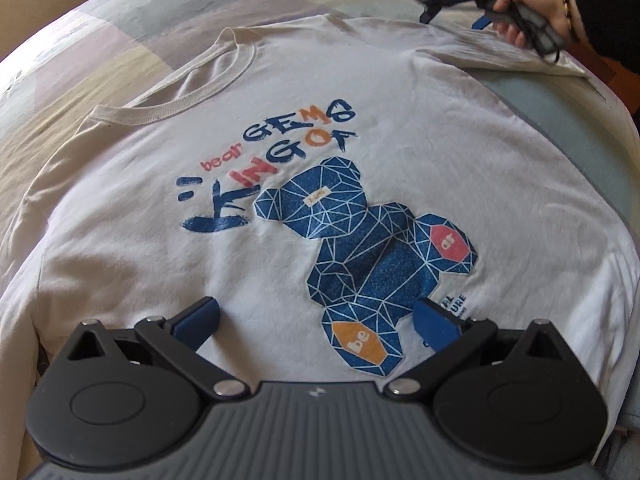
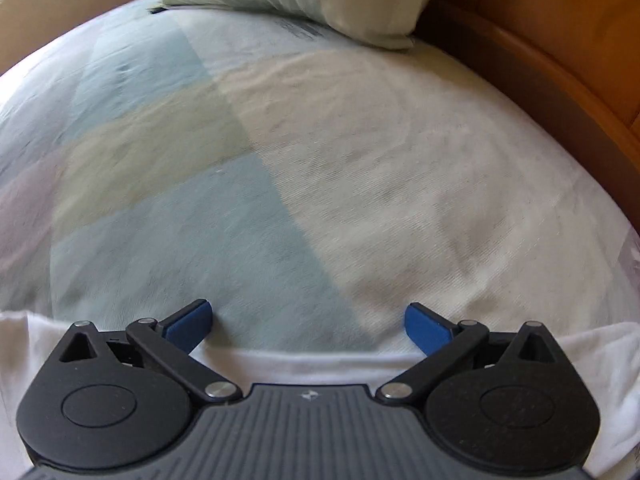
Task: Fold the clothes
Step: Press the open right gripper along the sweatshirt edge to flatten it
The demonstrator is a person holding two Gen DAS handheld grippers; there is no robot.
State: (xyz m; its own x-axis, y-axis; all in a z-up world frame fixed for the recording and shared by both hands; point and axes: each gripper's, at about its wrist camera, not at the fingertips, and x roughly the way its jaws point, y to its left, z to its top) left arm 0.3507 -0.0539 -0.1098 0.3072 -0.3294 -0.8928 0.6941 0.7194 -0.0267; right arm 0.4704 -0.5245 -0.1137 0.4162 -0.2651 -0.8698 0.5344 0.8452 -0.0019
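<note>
Both tools gape empty: left tool (image 1: 316, 320) hovers over the white cotton bear-print T-shirt (image 1: 280, 128) spread flat on the pastel-checked bed (image 2: 280, 140), right tool (image 2: 308, 320) nearer its far-right sleeve.

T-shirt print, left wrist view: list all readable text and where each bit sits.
All on the white T-shirt:
"bear" small red script, above the big lettering
"GEMS" blue, with an orange M
"KING OF" blue, with red IN and an orange O
"be" orange patch on the blue bear
"ar" red patch on the bear
Tiny label on the bear's head: unreadable
Small dark text beside the bear: only "PL" and "URE" legible
Right wrist view: no text.
</note>
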